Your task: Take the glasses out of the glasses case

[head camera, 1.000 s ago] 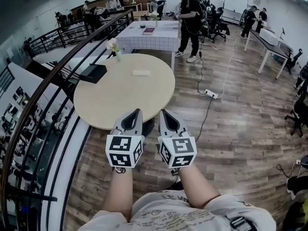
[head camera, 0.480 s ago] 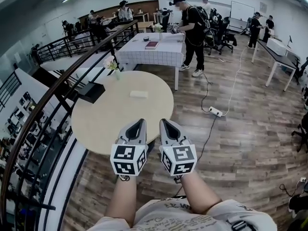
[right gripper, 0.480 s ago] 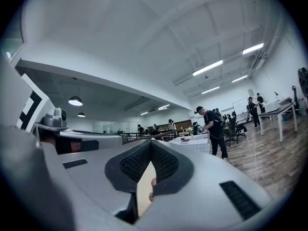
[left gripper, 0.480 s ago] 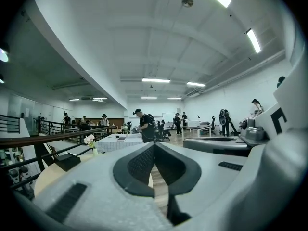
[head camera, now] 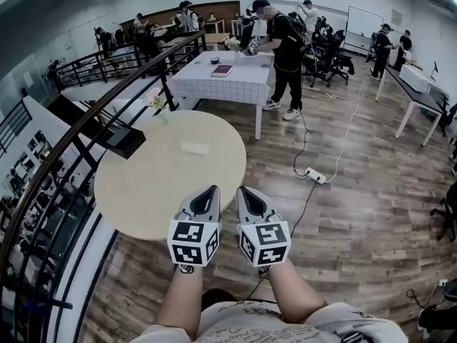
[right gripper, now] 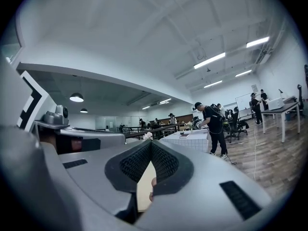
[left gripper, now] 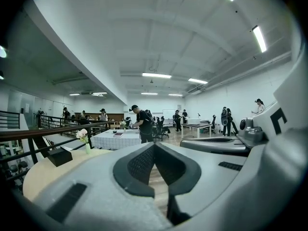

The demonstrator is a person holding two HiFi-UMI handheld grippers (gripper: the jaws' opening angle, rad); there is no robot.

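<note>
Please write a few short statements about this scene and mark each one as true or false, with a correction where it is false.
1. The glasses case lies on the round table, and neither gripper touches it. True.
2. The right gripper holds the glasses. False: its jaws are together with nothing between them.
3. The left gripper has its jaws wide apart. False: they are together and empty.
4. A small vase of flowers stands at the far edge of the round table. True.
5. The power strip lies on the round table. False: it lies on the wooden floor to the right of the table.
</note>
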